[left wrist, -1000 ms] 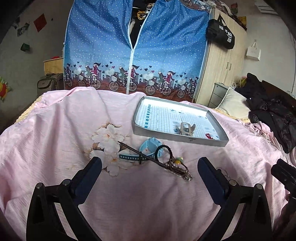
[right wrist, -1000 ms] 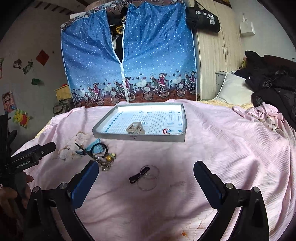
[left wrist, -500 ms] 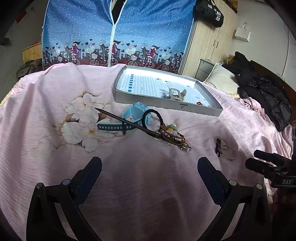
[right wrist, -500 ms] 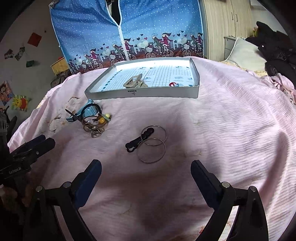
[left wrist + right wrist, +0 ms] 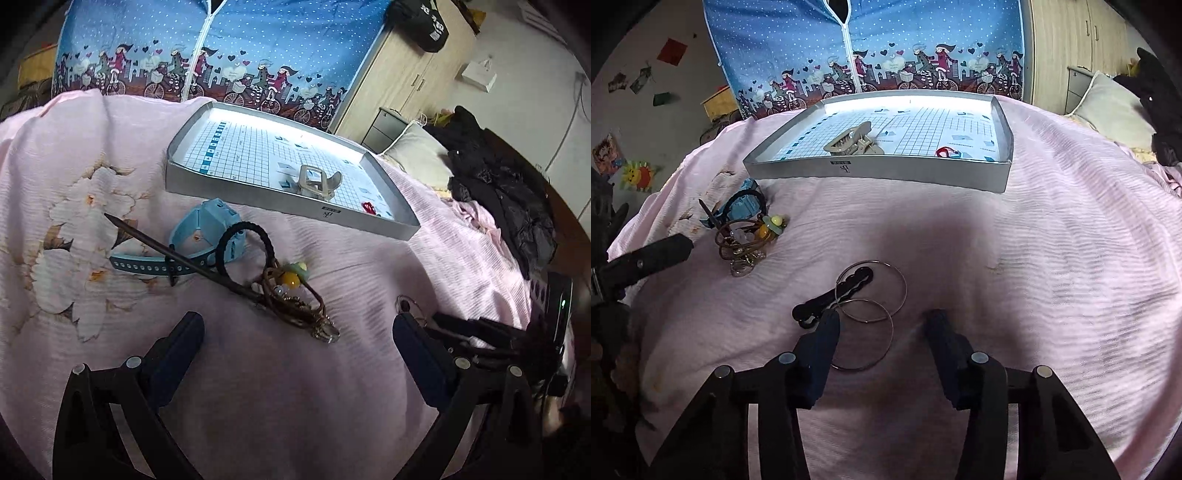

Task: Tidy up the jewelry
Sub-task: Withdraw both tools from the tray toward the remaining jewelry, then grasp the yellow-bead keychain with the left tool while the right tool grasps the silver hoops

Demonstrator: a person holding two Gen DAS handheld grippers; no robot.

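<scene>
On a pink bedspread lie two thin metal hoops [image 5: 871, 306] with a black hair clip [image 5: 834, 295] across them. My right gripper [image 5: 882, 321] is low over the nearer hoop, open, its fingers either side of the ring. Further left is a pile: a blue watch [image 5: 207, 232], a dark hair stick [image 5: 166, 251], a black hair tie [image 5: 243, 247] and a beaded brown cord bracelet [image 5: 291, 291]. My left gripper [image 5: 295, 328] is open just short of that pile. A grey tray [image 5: 288, 201] behind holds a beige claw clip [image 5: 317, 181] and a small red item [image 5: 369, 206].
A blue fabric wardrobe [image 5: 871, 48] stands behind the bed, with wooden cabinets [image 5: 406, 66] to its right. A pillow [image 5: 1108, 107] and dark clothes [image 5: 506, 192] lie at the right side. The left gripper's finger [image 5: 653, 254] shows at the left of the right wrist view.
Both grippers have come down and forward toward the bedspread. The right gripper's fingers have narrowed and now straddle the nearer hoop; the left has drawn close to the pile.
</scene>
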